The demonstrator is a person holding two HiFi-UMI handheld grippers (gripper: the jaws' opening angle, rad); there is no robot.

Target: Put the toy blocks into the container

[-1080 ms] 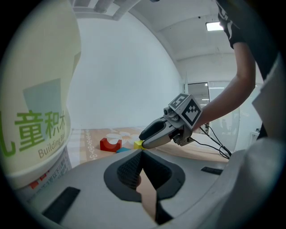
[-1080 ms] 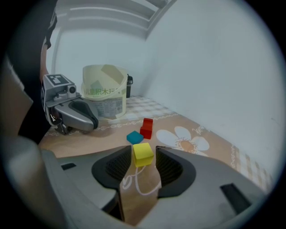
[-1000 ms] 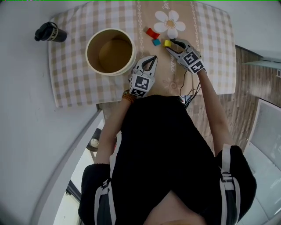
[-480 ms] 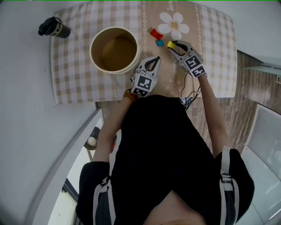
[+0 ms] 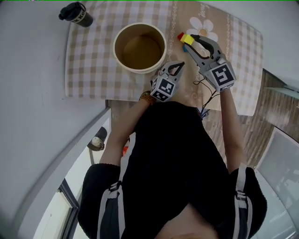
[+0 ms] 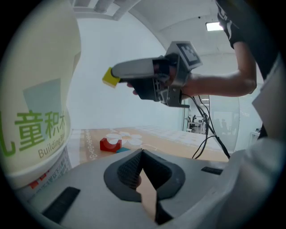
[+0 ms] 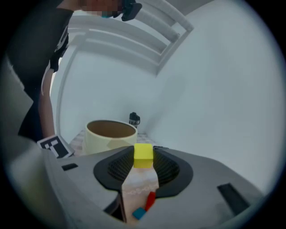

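Note:
My right gripper [image 5: 189, 38] is shut on a yellow block [image 5: 187, 37], held up off the table just right of the cream round container [image 5: 140, 46]. In the right gripper view the yellow block [image 7: 143, 155] sits pinched between the pads, with the container [image 7: 111, 134] beyond it. A red arch block [image 7: 150, 200] and a blue block [image 7: 139, 213] lie on the cloth below. My left gripper [image 5: 176, 66] rests by the container's near right side, shut and empty. Its own view shows the yellow block [image 6: 110, 77], the red block [image 6: 110, 144] and the container wall [image 6: 31, 112].
A black bottle [image 5: 76, 14] lies on the checked tablecloth [image 5: 88, 60] at the far left. The table's near edge runs just under my grippers. A white wall rises left of the table. A cable [image 5: 205, 100] hangs from the right gripper.
My right gripper closed on the yellow block and lifted it off the cloth. The left gripper stayed beside the container.

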